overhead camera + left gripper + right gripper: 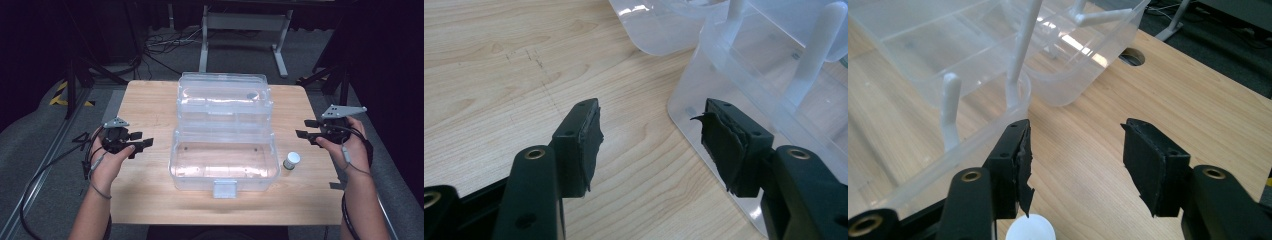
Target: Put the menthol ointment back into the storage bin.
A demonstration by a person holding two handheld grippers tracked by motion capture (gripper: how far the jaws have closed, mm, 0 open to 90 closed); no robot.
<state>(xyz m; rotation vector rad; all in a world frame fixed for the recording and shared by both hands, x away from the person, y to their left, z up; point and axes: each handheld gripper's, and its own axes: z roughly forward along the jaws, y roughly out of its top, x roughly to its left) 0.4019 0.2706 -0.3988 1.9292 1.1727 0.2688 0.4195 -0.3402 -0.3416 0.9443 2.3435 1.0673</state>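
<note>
Left black two-jaw gripper (141,145) held just above the wood table (150,100), left of the big clear plastic box (223,160), jaws wide apart, nothing between them. Right black two-jaw gripper (303,128) held on the right side of the same box, jaws also spread wide and holding nothing. Two grippers in all, one in each hand: left hand (107,165), right hand (350,147).

In the left gripper view (649,132), only a rounded corner of the clear box (744,75) seen, rest cut off at the edge. Torn, ragged black pads (591,145) on the jaws. In the right gripper view (1075,150), box wall (923,90) see-through and hard to trace, white plastic arms (1023,45) rising inside it. Only the top of a white round cap (1032,227) peeking in at the bottom, mostly cut off.

One small bottle with a white cap (291,161) standing upright on the table, just right of the box, near the right gripper, apart from both. Label too small to read.

One box, lid open, folded-out trays (225,100) stacked behind the front tub, one latch (224,189) at the front. Grey round thing (251,95) in the back tray, too blurry to name.

Behind the table, a grey metal frame (245,30) and dark cables (165,42) on the floor.
</note>
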